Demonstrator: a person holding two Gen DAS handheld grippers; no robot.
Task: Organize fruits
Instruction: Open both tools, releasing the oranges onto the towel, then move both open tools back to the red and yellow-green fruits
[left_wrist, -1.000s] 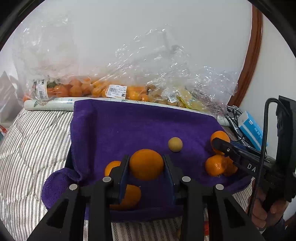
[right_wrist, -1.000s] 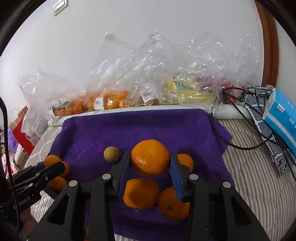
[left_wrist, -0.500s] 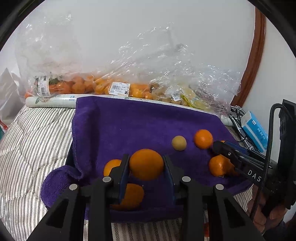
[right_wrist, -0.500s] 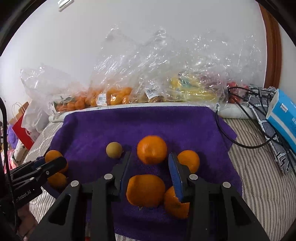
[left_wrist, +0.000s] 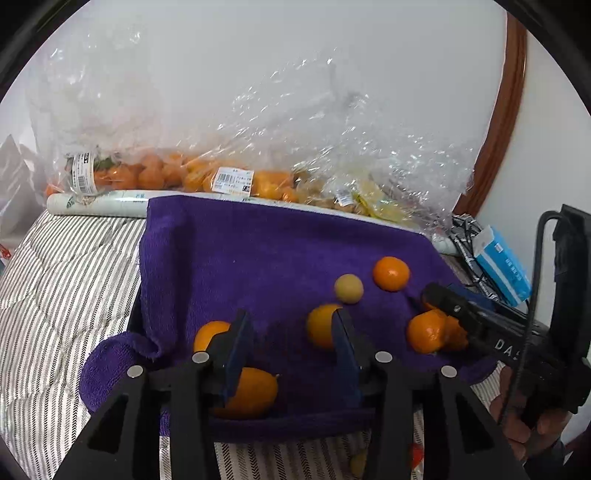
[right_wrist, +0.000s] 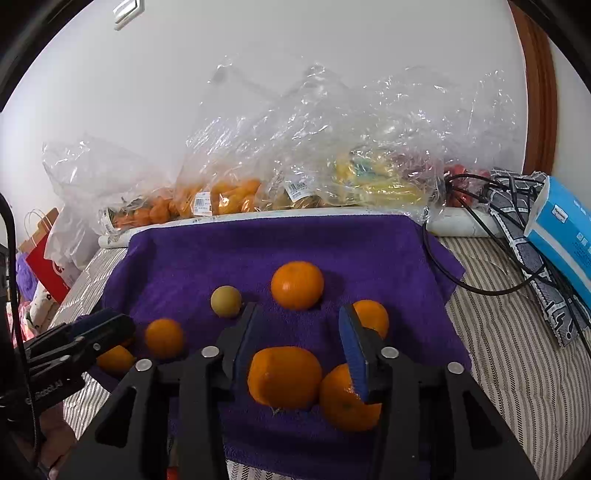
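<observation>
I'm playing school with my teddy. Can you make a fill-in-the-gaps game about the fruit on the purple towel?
1. The fruits lie on a ____ towel.
2. The one small fruit that is not orange is yellowish-____.
3. Between the fingers of the right gripper, nothing is ____.
4. At the right edge of the right wrist view lies a ____ and white box.

Missing words: purple; green; held; blue

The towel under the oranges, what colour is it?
The towel is deep purple, one plain colour without pattern. It shows best in the right wrist view.
</observation>
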